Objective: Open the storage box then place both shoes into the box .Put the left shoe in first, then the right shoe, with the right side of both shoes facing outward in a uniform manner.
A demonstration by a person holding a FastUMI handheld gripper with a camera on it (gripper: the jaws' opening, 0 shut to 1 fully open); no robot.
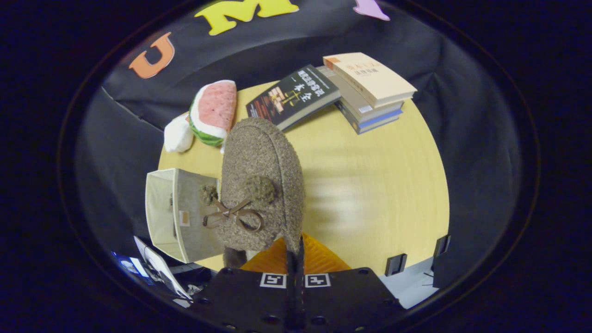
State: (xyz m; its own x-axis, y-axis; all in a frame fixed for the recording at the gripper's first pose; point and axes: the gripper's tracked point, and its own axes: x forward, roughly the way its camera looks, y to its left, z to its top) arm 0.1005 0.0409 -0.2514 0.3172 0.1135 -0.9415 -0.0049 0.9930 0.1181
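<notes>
A fuzzy brown shoe [259,185] hangs from the gripper [295,252], lifted above a round wooden table [370,185]. The fingers are drawn nearly together, pinching the shoe's edge between them, so the jaws look narrow and gripped on the shoe. The shoe rises from the fingertips toward 11 o'clock, its upper facing the camera, with two pompoms and a small brown bow [233,216] on the front. Held by the rim this way, it probably dangles free so it can be turned and lowered sideways.

At 9 o'clock from the fingers, partly behind the shoe, sits the box [169,212], a pale fabric cube lying with its open mouth facing away from the shoe, toward 9 o'clock. It looks already opened. Whether a shoe is already inside cannot be told, nor which shoe this one is.

Far beyond the fingers: a plush watermelon slice [213,111] at 11 o'clock, a dark book [293,95] at 12, and a stack of books [367,90] at 1 o'clock.

The gripper points forward and slightly downward over the table's near edge, held high enough that the shoe clears the surface. The likely next move is a swing toward 9 o'clock, to the box mouth.
</notes>
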